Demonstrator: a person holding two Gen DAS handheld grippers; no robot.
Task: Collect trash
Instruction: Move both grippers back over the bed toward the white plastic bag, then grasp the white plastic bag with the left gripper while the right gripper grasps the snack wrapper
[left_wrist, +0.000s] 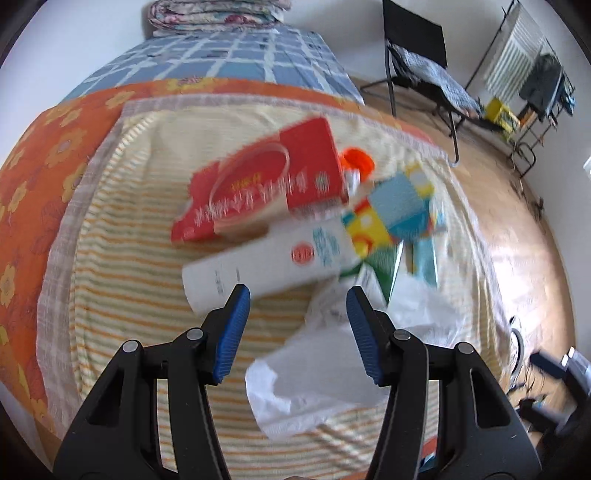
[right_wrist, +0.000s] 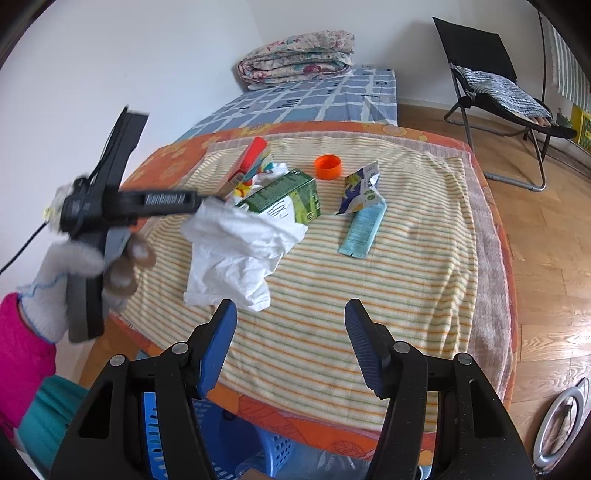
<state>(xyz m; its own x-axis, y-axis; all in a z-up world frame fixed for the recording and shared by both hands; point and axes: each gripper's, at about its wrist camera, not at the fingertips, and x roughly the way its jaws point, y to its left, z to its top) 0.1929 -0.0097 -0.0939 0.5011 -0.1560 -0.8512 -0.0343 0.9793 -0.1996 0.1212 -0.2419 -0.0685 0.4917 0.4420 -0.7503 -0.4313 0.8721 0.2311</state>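
Blue ribbed pads on the left gripper stand apart with nothing between them, hovering over the crumpled white plastic bag and the white tube beside it. Beyond these lie a red box, an orange cap and colourful wrappers, all heaped near the middle of the striped cloth. The right gripper is likewise spread and empty, held back over the near edge of the cloth, above a blue basket that shows under that edge. From this view a green carton, a torn pouch and a pale blue sachet are also waiting.

The step in hand looks like the left gripper's approach for a first pick; next it must drop onto one item and close. Motion blur leaves the print on the red box and tube unreadable; the carton perhaps shows "XO".
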